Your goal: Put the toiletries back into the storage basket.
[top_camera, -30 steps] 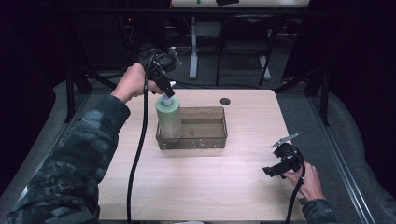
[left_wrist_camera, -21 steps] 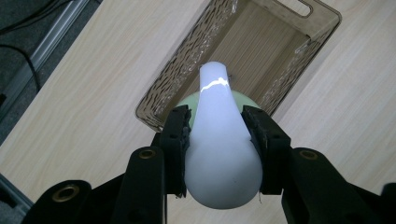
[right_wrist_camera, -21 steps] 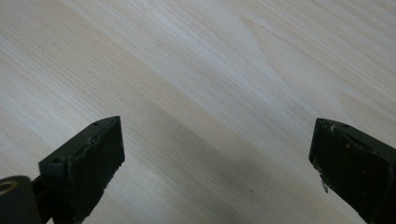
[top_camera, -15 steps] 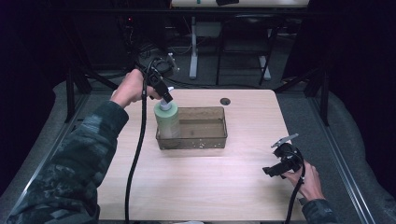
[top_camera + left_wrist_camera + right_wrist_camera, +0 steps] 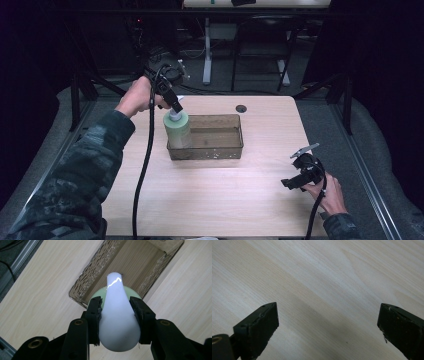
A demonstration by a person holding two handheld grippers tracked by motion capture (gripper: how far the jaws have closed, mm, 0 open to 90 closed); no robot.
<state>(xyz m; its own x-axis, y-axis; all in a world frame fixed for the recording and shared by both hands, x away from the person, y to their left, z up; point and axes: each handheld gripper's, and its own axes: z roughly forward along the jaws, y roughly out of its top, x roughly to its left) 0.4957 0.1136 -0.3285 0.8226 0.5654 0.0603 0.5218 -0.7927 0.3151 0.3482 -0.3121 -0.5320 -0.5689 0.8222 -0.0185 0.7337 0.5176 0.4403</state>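
Since a second ago the pale green plastic bottle has sunk slightly, its base now inside the left end of the clear brownish rectangular plastic tray. The left gripper has its jaws clamped on the bottle's white pump top (seen from above). The right gripper rests, jaws wide apart and holding nothing, over the pale wooden surface.

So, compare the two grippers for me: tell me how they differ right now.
The left gripper is shut on the white pump top of the green bottle, which stands in the left end of the clear tray; the right gripper has its jaws wide apart with nothing between them. The left one is raised at the table's far left, the right one sits low near its front right corner. Both are black, hand-held and trail a cable.
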